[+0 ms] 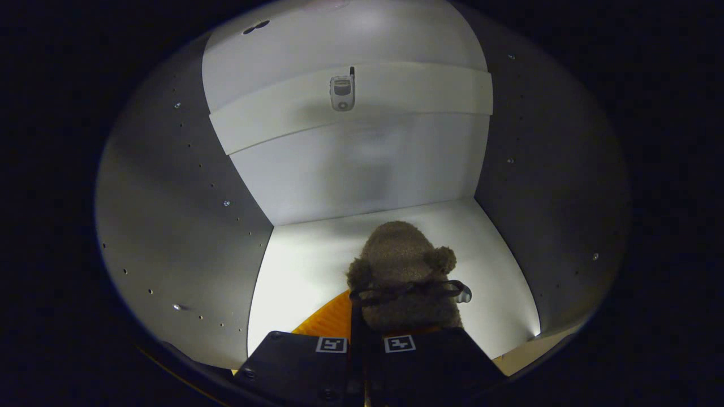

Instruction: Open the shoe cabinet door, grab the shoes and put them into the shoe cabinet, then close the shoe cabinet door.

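A: Inside, what is held by the shoe cabinet (362, 169)?

B: A fuzzy brown slipper (403, 271) is seen on the white cabinet floor (305, 265), just ahead of the tongs (366, 339), with an orange sole (331, 319) showing beneath it. A small flip phone (343, 91) is seen on the shelf (396, 93) above.

A: And the tongs?

B: They are pressed close together, with the slipper's heel apparently pinched; this cannot be told for certain. No writing can be read, only square markers (331, 344).
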A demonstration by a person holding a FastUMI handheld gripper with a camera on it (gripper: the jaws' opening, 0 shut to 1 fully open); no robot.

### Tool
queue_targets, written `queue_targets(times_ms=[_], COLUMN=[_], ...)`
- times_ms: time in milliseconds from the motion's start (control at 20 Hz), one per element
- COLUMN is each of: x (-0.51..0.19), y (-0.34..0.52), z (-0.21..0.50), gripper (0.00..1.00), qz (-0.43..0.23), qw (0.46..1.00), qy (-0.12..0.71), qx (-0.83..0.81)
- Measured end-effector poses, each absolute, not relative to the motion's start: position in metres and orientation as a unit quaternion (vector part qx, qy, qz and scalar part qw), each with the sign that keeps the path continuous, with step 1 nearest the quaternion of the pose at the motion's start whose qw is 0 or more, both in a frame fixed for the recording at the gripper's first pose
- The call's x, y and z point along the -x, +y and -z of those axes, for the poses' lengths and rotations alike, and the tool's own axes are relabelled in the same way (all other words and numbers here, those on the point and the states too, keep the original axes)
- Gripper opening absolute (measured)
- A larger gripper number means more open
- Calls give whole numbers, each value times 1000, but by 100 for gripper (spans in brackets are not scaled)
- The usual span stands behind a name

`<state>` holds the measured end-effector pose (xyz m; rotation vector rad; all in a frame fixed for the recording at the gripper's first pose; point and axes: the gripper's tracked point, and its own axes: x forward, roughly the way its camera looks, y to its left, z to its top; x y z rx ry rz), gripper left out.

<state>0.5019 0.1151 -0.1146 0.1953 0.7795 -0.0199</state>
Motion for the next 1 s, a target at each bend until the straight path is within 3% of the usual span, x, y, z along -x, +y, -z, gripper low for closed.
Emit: queue_targets(times_ms=[300, 700, 750, 900, 1000], x=[-498, -473, -468, -453, -440], y=[126, 141, 141, 140, 140], z=[120, 93, 89, 75, 60], gripper=[18, 79, 91, 99, 99], qz=[-2, -27, -28, -32, -40], qw=[918, 919, 919, 925, 930], qy=[387, 381, 379, 366, 351], qx=[-84, -100, -102, -99, -98])
